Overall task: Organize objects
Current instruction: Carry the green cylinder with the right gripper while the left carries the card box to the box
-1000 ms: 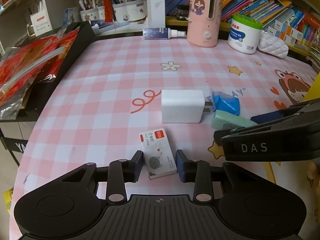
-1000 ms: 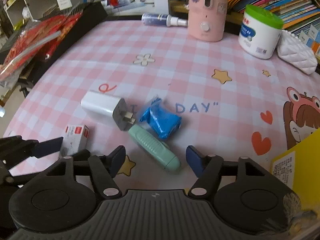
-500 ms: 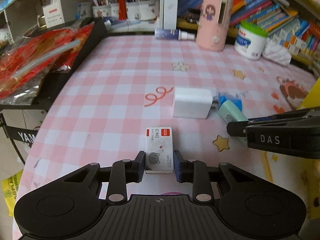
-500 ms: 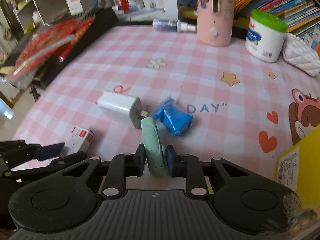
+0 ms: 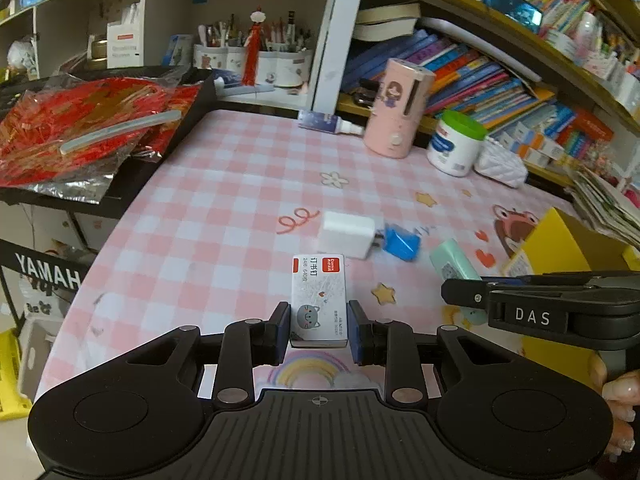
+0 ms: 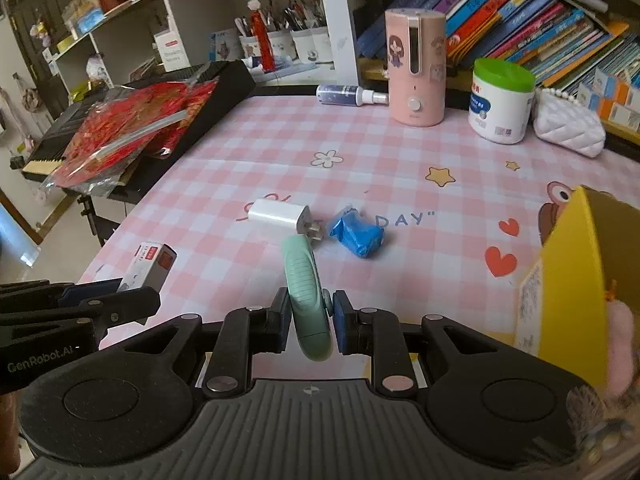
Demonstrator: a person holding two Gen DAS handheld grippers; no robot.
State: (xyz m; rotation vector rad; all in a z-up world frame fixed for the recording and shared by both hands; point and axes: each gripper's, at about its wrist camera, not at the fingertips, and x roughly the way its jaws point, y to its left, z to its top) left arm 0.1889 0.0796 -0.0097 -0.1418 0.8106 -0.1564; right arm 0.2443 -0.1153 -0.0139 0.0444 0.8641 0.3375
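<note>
Pink checked tablecloth [image 5: 224, 184] fills the left wrist view, and the left claw [image 5: 319, 328] is seen clenched on the staple box [image 5: 319, 300], its pads pressed to both long sides. A second ago the box lay flat on the cloth between slightly wider jaws; now it is carried clear of the cloth, its far end sticking out ahead of the claw. Just beyond that end the white charger [image 5: 348, 234] and the blue wad [image 5: 401, 244] are left lying, touching each other. Off to the right of the claw, the right claw's black fingers are seen side-on with a mint green case [image 5: 454, 258] pinched in them, and a yellow box [image 5: 560, 248] stands beyond.

Over to the right wrist view: the right claw [image 6: 310, 322] is shut on the mint green case, which is held on edge and points away from the camera. A second ago these jaws stood wide with the case lying between them on the cloth; they have just been closing, and the case is now gripped and raised. Ahead of its tip the charger and wad are seen untouched. To the left the other claw's fingers carry the staple box; to the right, near the claw, the yellow box waits.

Both picks look done at once, so a carry, probably to the yellow box, is judged to be next.
</note>
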